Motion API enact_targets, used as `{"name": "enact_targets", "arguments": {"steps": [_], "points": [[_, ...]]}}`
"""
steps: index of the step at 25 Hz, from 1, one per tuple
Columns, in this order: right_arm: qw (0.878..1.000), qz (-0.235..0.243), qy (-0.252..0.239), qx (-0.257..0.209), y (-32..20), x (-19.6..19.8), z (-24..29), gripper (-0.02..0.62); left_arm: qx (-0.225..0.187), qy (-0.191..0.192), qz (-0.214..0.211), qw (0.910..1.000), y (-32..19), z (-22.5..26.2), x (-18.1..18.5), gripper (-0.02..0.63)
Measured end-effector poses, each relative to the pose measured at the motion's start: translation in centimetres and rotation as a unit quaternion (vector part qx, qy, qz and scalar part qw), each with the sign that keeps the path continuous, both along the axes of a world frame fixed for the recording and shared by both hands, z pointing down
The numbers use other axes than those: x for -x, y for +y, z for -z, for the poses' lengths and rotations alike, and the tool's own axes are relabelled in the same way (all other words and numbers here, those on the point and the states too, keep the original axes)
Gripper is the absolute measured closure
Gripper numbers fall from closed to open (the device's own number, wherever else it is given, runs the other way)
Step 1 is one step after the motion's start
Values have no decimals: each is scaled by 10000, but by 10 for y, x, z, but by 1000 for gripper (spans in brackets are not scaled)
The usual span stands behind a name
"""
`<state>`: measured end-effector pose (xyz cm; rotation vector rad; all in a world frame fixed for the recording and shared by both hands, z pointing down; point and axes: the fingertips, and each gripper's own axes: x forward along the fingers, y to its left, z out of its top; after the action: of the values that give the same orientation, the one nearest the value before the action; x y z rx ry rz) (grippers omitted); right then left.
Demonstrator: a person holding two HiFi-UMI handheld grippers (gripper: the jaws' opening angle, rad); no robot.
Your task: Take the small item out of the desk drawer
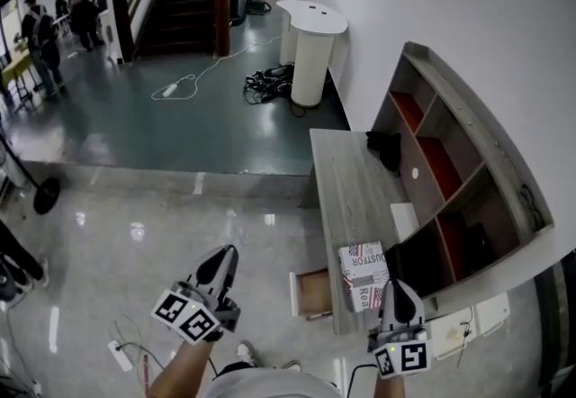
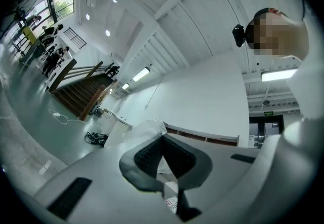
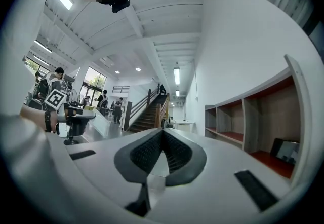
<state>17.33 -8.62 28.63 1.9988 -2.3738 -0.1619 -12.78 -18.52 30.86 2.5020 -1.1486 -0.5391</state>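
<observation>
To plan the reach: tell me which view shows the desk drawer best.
The head view: the drawer stands pulled out at the near end of the desk, seen from above. The left gripper view and the right gripper view show none of it.

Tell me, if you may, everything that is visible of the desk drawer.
The drawer stands open, pulled out of the long side of the grey wooden desk, near its close end. It looks like a shallow tray with pale walls and a reddish-brown floor. Its contents are too small to tell. A printed box lies on the desk top beside it. Neither the left gripper nor the right gripper touches it.
</observation>
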Motion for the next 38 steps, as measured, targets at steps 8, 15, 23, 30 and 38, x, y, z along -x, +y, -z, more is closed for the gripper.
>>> {"name": "enact_targets", "arguments": {"steps": [8, 15, 23, 30, 38], "points": [[9994, -336, 25, -112, 15, -19, 11, 574, -289, -94, 443, 9986, 16, 12, 37, 589], [9986, -521, -9, -33, 19, -25, 8, 574, -413, -229, 745, 9961, 29, 19, 62, 589], [9991, -429, -18, -43, 10, -10, 11, 574, -549, -288, 745, 9953, 27, 26, 69, 589], [9995, -293, -58, 109, 6, 11, 1, 574, -562, -401, 730, 9949, 30, 24, 77, 589], [9999, -21, -68, 136, 4, 43, -2, 574, -518, -369, 874, 9941, 43, 16, 103, 589]]}}
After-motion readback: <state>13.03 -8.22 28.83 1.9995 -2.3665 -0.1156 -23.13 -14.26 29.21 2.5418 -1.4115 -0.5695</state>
